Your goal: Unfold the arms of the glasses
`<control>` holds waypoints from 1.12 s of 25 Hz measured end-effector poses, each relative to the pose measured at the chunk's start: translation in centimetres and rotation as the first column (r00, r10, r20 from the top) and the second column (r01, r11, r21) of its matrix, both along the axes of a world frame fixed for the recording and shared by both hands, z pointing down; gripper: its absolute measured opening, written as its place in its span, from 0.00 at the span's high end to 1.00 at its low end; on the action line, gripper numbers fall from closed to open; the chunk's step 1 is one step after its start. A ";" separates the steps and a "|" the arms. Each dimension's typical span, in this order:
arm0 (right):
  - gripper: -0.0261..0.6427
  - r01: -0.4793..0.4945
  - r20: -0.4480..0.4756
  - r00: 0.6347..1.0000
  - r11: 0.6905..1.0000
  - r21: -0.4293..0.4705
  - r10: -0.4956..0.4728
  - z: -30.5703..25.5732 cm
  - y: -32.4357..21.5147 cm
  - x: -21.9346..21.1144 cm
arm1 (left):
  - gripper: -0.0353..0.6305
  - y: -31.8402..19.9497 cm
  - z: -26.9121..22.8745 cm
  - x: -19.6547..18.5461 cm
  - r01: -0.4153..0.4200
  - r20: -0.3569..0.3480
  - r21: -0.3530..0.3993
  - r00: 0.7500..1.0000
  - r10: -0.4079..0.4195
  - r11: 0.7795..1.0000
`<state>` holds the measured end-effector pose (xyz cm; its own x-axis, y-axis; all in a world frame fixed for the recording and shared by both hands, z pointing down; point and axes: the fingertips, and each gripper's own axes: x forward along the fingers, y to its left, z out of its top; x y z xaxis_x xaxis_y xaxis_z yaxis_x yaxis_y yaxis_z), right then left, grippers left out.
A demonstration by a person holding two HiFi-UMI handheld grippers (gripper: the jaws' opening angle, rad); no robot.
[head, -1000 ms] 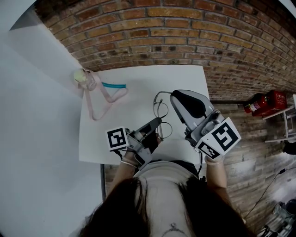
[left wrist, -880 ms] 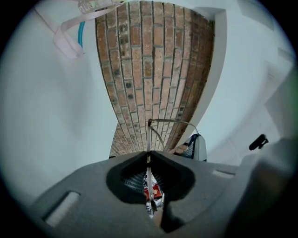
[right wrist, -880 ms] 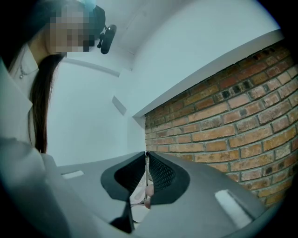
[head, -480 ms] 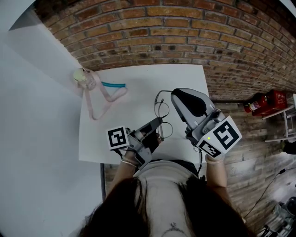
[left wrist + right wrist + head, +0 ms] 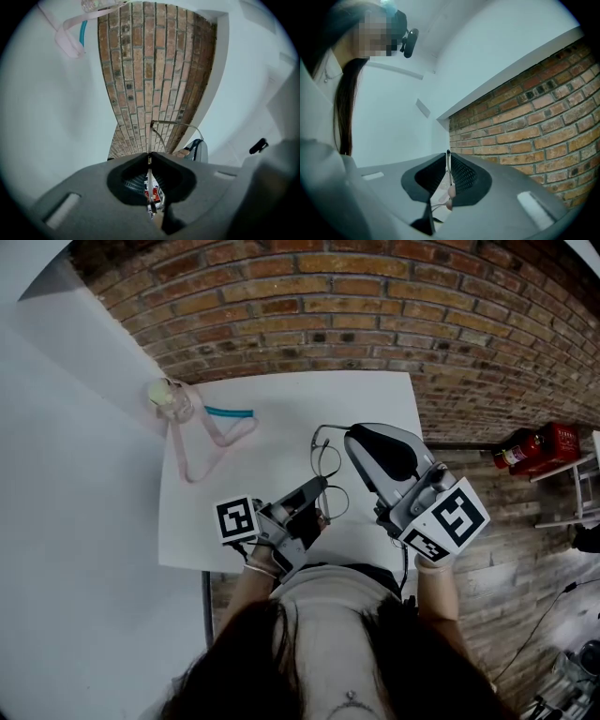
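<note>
The thin wire-framed glasses [image 5: 325, 465] hang in the air just above the near-right part of the white table [image 5: 281, 395], held between the 2 grippers. In the head view 2 round lens rims sit 1 behind the other, and a fine wire curves from the far rim toward the right gripper.

The left gripper [image 5: 319, 488] reaches in from the near side. In the left gripper view its jaws are pressed together on a thin metal part of the glasses [image 5: 150, 140], which rises straight out of the left gripper [image 5: 149, 157] and then arcs over to the right.

The right gripper [image 5: 354, 435] comes in from the right side of the frame. In the right gripper view the jaws of the right gripper [image 5: 448, 154] are closed tight on another slim wire of the glasses [image 5: 448, 164], and 2 small pinkish pads show just below the pinch. I cannot tell whether the arms are folded or open.

Well apart from the glasses, at the far-left corner of the table, lies a pink strap [image 5: 214, 442] looped on the surface, with a small clear object [image 5: 172, 397] at its end and a teal piece [image 5: 231, 413] beside it. A brick wall [image 5: 375, 306] runs behind the table. Off to the right is a red fire extinguisher [image 5: 542, 448].
</note>
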<state>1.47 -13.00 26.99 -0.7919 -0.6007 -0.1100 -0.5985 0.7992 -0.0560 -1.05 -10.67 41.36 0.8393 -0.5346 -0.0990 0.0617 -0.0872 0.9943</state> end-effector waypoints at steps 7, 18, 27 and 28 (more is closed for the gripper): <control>0.90 -0.002 -0.002 1.000 1.000 -0.006 0.002 0.2 0.1 0.1 | 0.91 -0.3 -0.1 -0.4 0.016 -0.007 0.003 1.000 -0.016 1.000; 0.90 -0.004 0.005 1.000 0.998 -0.063 0.005 1.7 -0.6 0.7 | 0.91 0.1 -0.7 -0.5 -0.002 0.004 0.033 1.000 0.002 0.999; 0.89 0.035 -0.011 0.999 0.990 -0.134 -0.037 3.9 -1.0 0.5 | 0.91 0.6 -1.2 0.1 -0.045 0.004 0.057 0.999 0.045 0.997; 0.88 0.041 -0.011 0.999 0.989 -0.144 -0.043 4.1 -1.1 0.4 | 0.91 0.7 -1.2 0.2 -0.049 0.003 0.060 0.999 0.049 0.997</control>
<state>1.90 -14.08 31.10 -0.8175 -0.5757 -0.0132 -0.5663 0.8078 -0.1635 -0.89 -10.01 40.14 0.8646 -0.4860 -0.1279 0.0656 -0.1433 0.9875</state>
